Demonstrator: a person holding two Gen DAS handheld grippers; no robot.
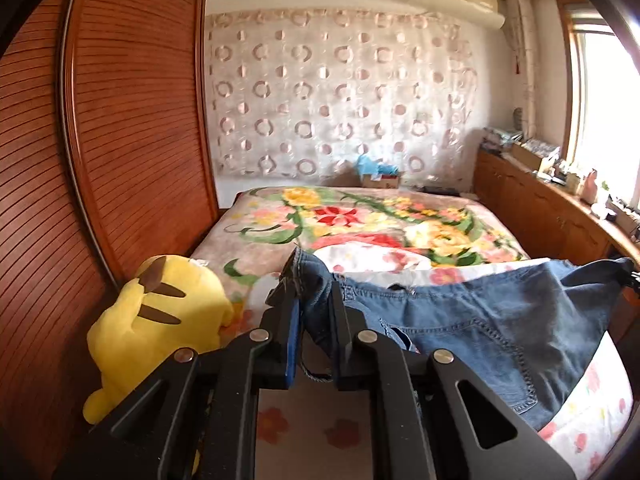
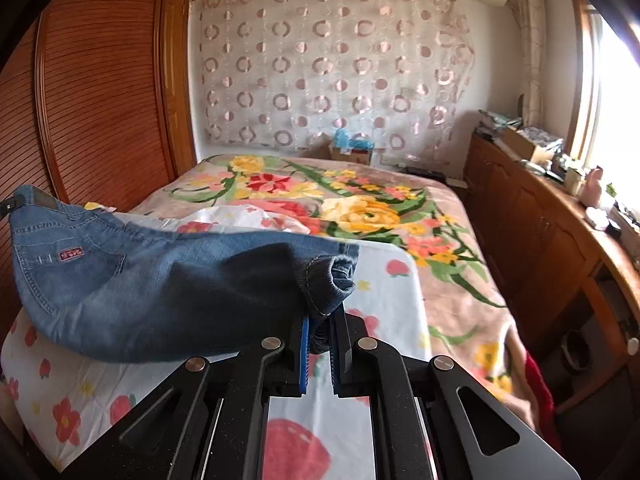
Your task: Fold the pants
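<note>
Blue denim pants (image 1: 472,320) hang stretched between my two grippers above the bed. My left gripper (image 1: 308,292) is shut on one corner of the waistband; the cloth runs to the right, back pocket showing. My right gripper (image 2: 320,320) is shut on the opposite bunched edge of the pants (image 2: 132,280), which stretch away to the left, where the tip of the other gripper (image 2: 8,204) shows at the frame edge. The lower part of the pants sags onto the white quilt.
The bed carries a white strawberry-print quilt (image 2: 380,276) over a floral blanket (image 1: 400,220). A yellow plush toy (image 1: 160,320) lies at the bed's left by the slatted wooden wardrobe (image 1: 132,120). A wooden cabinet (image 2: 540,232) with clutter runs along the right under the window.
</note>
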